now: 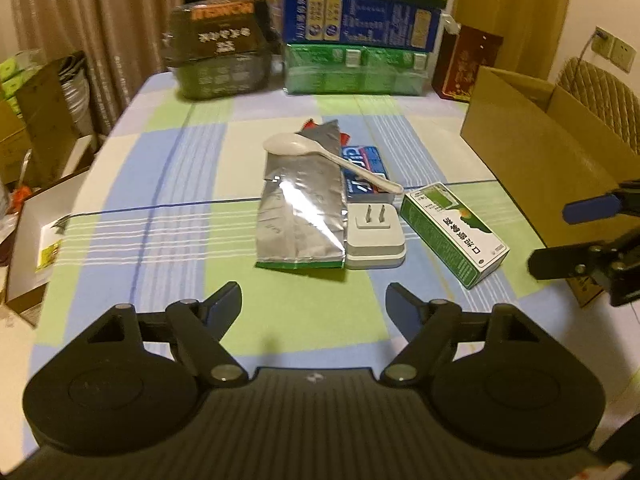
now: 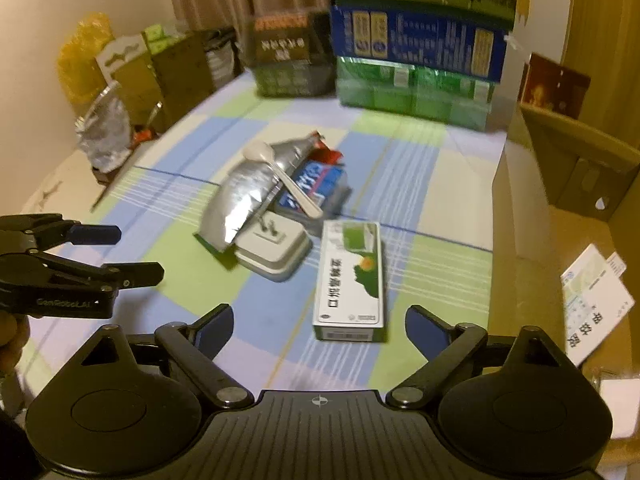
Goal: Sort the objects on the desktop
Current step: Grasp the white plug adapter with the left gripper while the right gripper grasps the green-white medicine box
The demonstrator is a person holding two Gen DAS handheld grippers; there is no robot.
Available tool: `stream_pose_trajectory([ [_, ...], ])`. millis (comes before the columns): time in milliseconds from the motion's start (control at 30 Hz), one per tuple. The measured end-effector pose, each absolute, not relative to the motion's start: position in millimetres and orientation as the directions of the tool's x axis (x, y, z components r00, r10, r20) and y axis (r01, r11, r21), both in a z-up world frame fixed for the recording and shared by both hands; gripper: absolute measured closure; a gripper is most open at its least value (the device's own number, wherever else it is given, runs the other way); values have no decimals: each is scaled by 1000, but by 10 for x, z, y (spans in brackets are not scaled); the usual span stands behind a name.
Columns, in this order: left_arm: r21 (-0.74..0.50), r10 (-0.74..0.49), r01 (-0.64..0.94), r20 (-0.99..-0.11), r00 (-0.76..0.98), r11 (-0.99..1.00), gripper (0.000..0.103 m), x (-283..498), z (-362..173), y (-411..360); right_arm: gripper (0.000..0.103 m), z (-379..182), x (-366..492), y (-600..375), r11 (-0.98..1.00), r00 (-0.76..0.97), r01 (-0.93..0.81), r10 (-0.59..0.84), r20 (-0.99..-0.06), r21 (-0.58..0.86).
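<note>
A small heap lies mid-table: a silver foil pouch (image 1: pixel 300 204) (image 2: pixel 244 196), a white plastic spoon (image 1: pixel 320 152) (image 2: pixel 280 172) resting across it and a blue toothpaste box (image 1: pixel 366 166) (image 2: pixel 316 184), a white plug adapter (image 1: pixel 376 238) (image 2: pixel 272 246), and a green-and-white medicine box (image 1: pixel 454 234) (image 2: pixel 350 280). My left gripper (image 1: pixel 314 300) (image 2: pixel 140 254) hovers open in front of the pouch, nothing between its fingers. My right gripper (image 2: pixel 320 320) (image 1: pixel 548 236) is open too, just short of the medicine box.
A checked cloth (image 1: pixel 180 220) covers the table. An open cardboard box (image 1: pixel 532 152) (image 2: pixel 560 184) stands at the right with a white carton (image 2: pixel 596 304) inside. Stacked drink cartons (image 1: pixel 360 40) (image 2: pixel 416 60) and a dark pack (image 1: pixel 220 56) line the far edge. Clutter sits off the left edge.
</note>
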State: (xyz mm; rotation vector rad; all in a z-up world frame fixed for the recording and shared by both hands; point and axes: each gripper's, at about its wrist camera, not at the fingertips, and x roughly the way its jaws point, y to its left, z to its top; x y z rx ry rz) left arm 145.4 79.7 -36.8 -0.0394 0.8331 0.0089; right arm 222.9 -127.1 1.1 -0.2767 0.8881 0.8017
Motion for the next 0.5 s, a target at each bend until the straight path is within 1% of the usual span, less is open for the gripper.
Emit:
stream_pose_trajectory([
  [133,-72,-87,50,-737,670,996,29,1593,-568,791,14,-191,2412,-1213,694,367,-714,476,-799,86],
  [200,-117,-156,103,-745,648,988,34,1673,-654,775,15,-272,2495,-1191,698,365,-711,464,-807,80],
  [333,-168,-272,222,-740,616,960,35,1805,-776,692,16,-378,2609,-1142,699,360,-711,452,-816,74],
  [500,-166,-283,243,-746,603,956,35,1988,-902,600,16,-492,2704,-1132,704,357,-706,444,-822,74],
])
